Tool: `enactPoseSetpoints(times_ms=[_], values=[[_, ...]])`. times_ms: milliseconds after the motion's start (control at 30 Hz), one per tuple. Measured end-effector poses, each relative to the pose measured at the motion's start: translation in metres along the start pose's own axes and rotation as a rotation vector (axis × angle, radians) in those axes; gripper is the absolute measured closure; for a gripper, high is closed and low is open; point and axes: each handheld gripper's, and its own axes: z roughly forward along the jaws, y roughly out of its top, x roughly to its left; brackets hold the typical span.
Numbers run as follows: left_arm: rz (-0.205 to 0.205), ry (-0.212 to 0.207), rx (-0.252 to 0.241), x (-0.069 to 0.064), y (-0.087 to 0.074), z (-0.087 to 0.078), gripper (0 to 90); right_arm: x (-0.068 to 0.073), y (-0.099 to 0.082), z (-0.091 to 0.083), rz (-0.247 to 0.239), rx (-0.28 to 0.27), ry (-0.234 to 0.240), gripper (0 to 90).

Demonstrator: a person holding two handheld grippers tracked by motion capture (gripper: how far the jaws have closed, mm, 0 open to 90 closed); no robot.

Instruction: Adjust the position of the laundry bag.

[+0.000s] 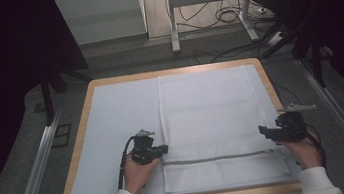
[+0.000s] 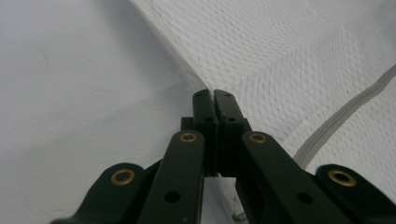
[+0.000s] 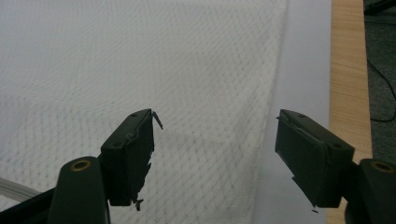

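A white mesh bag (image 1: 213, 117) lies flat on a white mat (image 1: 119, 129), with a grey zipper (image 1: 218, 157) running across its near end. My left gripper (image 1: 164, 148) is at the bag's left edge, just above the zipper line. In the left gripper view its jaws (image 2: 214, 93) are pressed together, and the raised edge of the mesh bag (image 2: 289, 56) runs in between their tips. My right gripper (image 1: 264, 130) hovers at the bag's right edge. In the right gripper view it (image 3: 215, 126) stands open over the mesh bag (image 3: 140, 56) with nothing between its pads.
The mat covers a wooden table (image 1: 171, 72) whose bare rim (image 3: 348, 70) shows just right of the bag. Metal rails (image 1: 38, 165) run along both sides on the grey floor. Behind the table stand a white desk frame (image 1: 172, 21) and loose cables (image 1: 230, 16).
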Motion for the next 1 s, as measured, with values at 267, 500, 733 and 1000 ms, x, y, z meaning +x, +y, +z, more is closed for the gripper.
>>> enactPoseSetpoints(times_ms=[267, 500, 733, 1000], values=[[-0.001, -0.002, 0.002, 0.000, 0.000, 0.000, 89.3, -0.010, -0.002, 0.003, 0.039, 0.044, -0.004, 32.1], [0.002, -0.003, -0.009, -0.001, 0.001, 0.000, 89.3, -0.016, -0.005, 0.008, 0.062, 0.067, 0.001, 35.9], [0.003, -0.002, -0.007, -0.001, 0.001, 0.000, 89.3, -0.018, -0.006, 0.018, 0.066, 0.099, -0.006, 42.6], [0.005, -0.002, -0.005, -0.001, 0.000, 0.000, 89.3, -0.018, -0.004, 0.023, 0.060, 0.125, -0.002, 47.9]])
